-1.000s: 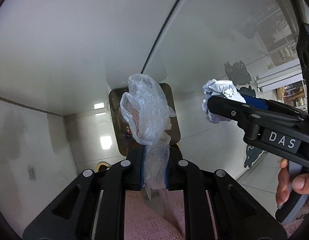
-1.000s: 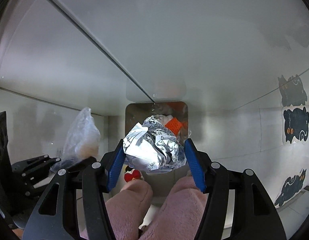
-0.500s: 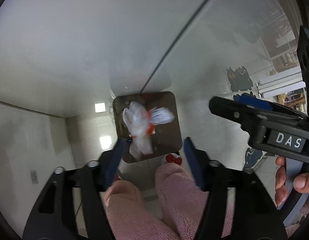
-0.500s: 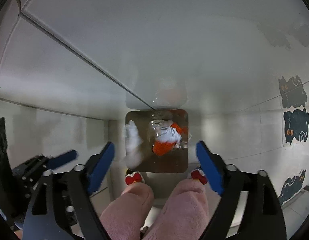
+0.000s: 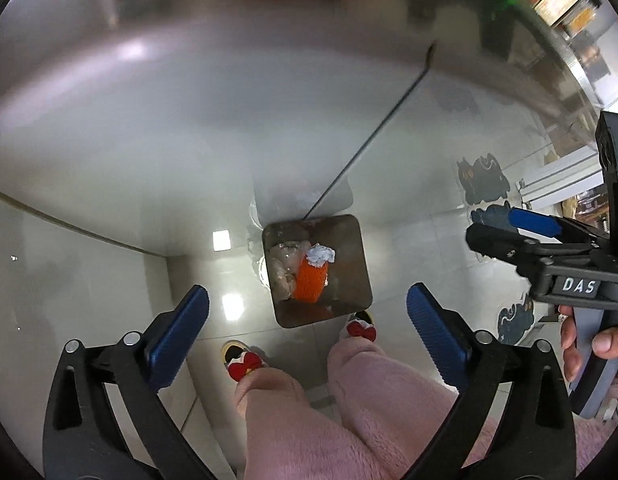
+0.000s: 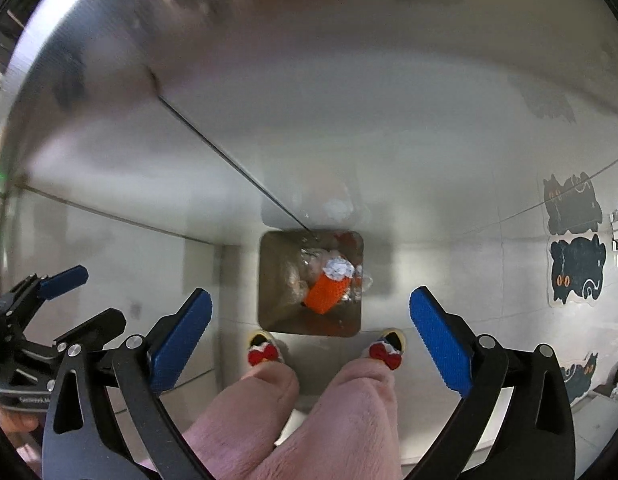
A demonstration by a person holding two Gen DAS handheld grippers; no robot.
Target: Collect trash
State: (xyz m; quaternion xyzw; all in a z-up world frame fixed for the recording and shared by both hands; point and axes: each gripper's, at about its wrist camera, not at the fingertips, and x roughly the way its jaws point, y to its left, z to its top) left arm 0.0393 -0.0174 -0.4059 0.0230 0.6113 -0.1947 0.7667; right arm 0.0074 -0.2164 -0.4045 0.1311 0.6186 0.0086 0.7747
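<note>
A pale, glossy tiled floor (image 5: 109, 208) spreads below both cameras, with dark cat-shaped stickers (image 6: 575, 268) on it to the right. A square metal bin (image 6: 269, 280) stands on the tiles just ahead of the person's slippers (image 6: 263, 350) and pink fleece trousers (image 5: 309, 420).

The left gripper (image 5: 307, 330) hangs above the bin with its blue pads spread wide and nothing between them. The right gripper (image 6: 309, 332) is likewise wide apart and empty. The trash lies at the bottom of the bin: a clear plastic bag (image 5: 283, 268) toward the left wall, an orange item (image 6: 325, 290) in the middle, and a crumpled white wrapper (image 5: 321, 253) on top of it.

A second ago the left gripper clamped the plastic bag and the right one held the crumpled wrapper; half a second ago both pieces were falling, and now both rest inside.

To finish the drop well, I would keep the grippers open and lift them straight away from the bin, then turn to look for any remaining litter.
</note>
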